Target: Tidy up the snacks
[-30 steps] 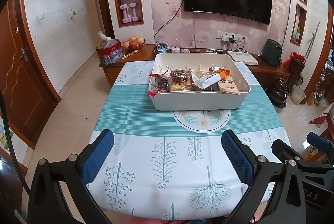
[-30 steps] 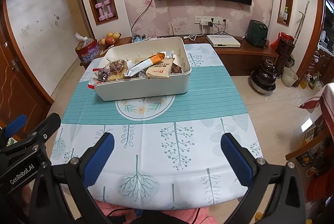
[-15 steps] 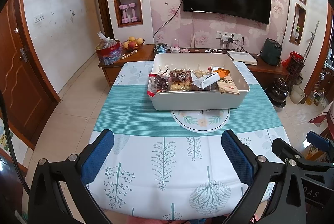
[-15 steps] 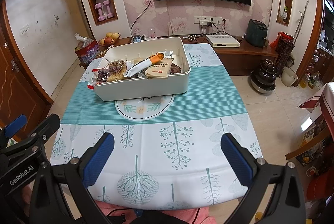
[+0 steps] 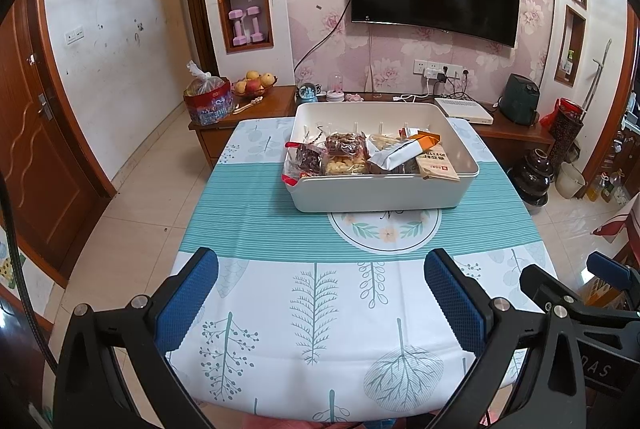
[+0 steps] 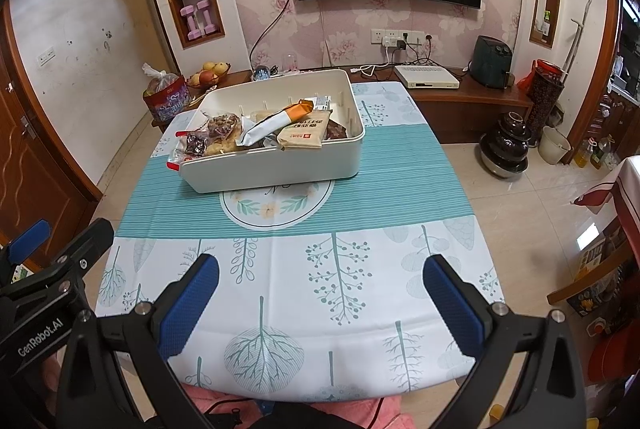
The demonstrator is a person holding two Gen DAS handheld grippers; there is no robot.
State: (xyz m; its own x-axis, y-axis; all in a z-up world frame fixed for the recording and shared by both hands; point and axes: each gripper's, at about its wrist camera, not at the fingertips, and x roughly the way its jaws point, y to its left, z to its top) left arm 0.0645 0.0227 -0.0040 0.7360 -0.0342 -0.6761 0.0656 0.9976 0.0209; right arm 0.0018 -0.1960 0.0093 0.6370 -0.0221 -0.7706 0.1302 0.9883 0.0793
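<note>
A white plastic bin (image 5: pixel 376 191) (image 6: pixel 276 165) stands on the far half of the table, on the teal band of the cloth. Several snack packets lie in its near end: a dark red-edged packet (image 5: pixel 306 163) at the left, a white-and-orange packet (image 5: pixel 404 151) (image 6: pixel 276 121) propped up, a tan packet (image 5: pixel 436 165) (image 6: pixel 304 135) at the right. My left gripper (image 5: pixel 320 303) is open over the near table edge, nothing between its fingers. My right gripper (image 6: pixel 320 305) is likewise open and holds nothing. Both hang well short of the bin.
The tablecloth (image 5: pixel 320 309) has a leaf print near me. Behind the table runs a low wooden cabinet (image 5: pixel 516 131) with a fruit bowl (image 5: pixel 252 85), a red gift box (image 5: pixel 210 105) and a set-top box. A television hangs above. Pink cloth shows at the near edge (image 6: pixel 224 405).
</note>
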